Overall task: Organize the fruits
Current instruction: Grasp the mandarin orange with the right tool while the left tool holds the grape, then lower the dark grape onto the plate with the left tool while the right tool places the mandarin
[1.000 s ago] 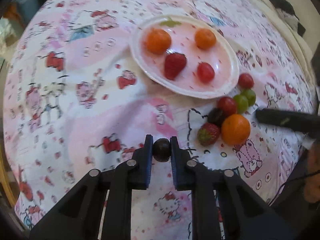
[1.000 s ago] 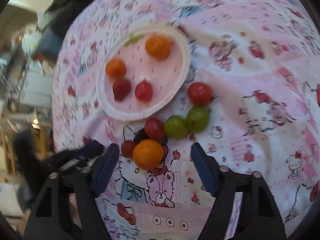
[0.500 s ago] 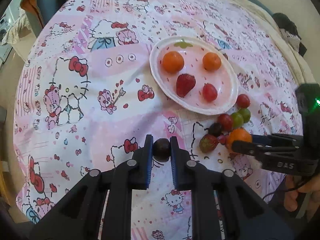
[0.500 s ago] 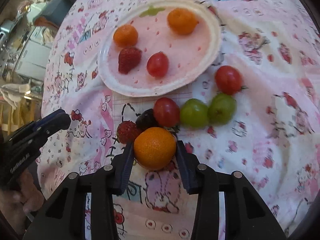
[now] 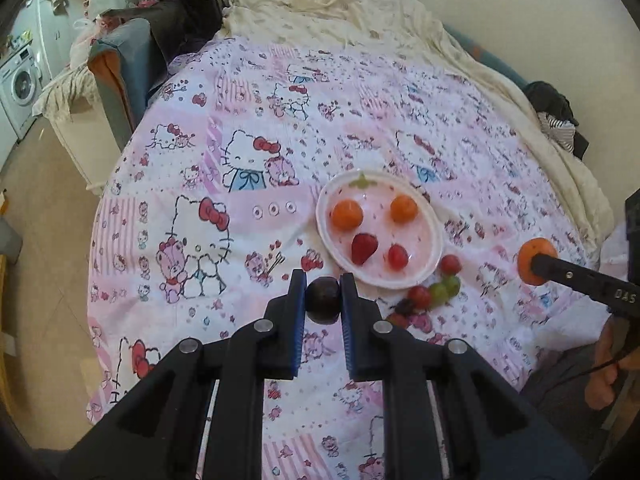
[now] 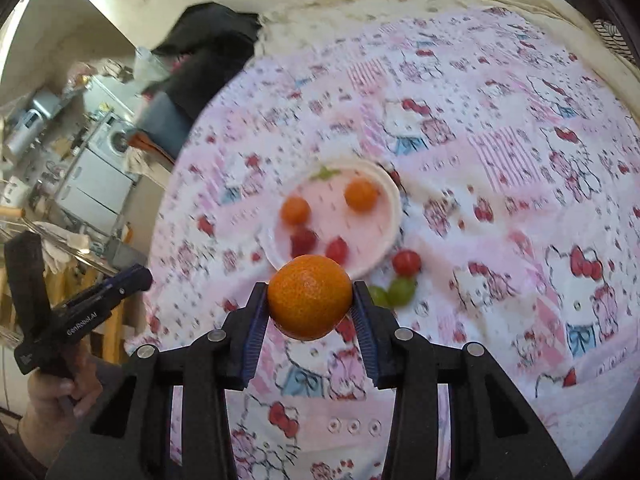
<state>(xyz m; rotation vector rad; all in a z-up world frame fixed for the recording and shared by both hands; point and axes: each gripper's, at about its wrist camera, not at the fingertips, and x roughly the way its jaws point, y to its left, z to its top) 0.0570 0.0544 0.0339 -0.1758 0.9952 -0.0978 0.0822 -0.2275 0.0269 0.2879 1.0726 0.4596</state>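
A pink cartoon-print sheet [image 5: 248,168] covers the bed below me. On it sits a white plate [image 5: 434,236] holding two oranges [image 5: 347,214], a strawberry [image 5: 363,248] and a red grape [image 5: 397,256]. Just off the plate's near right rim, loose on the sheet, lie a red tomato [image 5: 451,264], two green grapes [image 5: 445,289], another red fruit and a strawberry partly hidden behind my left finger.

My right gripper [image 6: 310,300] is clamped on an orange [image 6: 309,297]: the fruit sits at the fingertips, one pad pressed on each side, bulging above and below them and clear of the sheet. Its jaws have just been closing, and the orange is what lies between them.

My left gripper [image 5: 323,300] is closed on a dark plum [image 5: 323,300], smaller than the orange, pinched right at the tips between both blue pads and held off the sheet, left of the loose fruit and near the plate's near rim.
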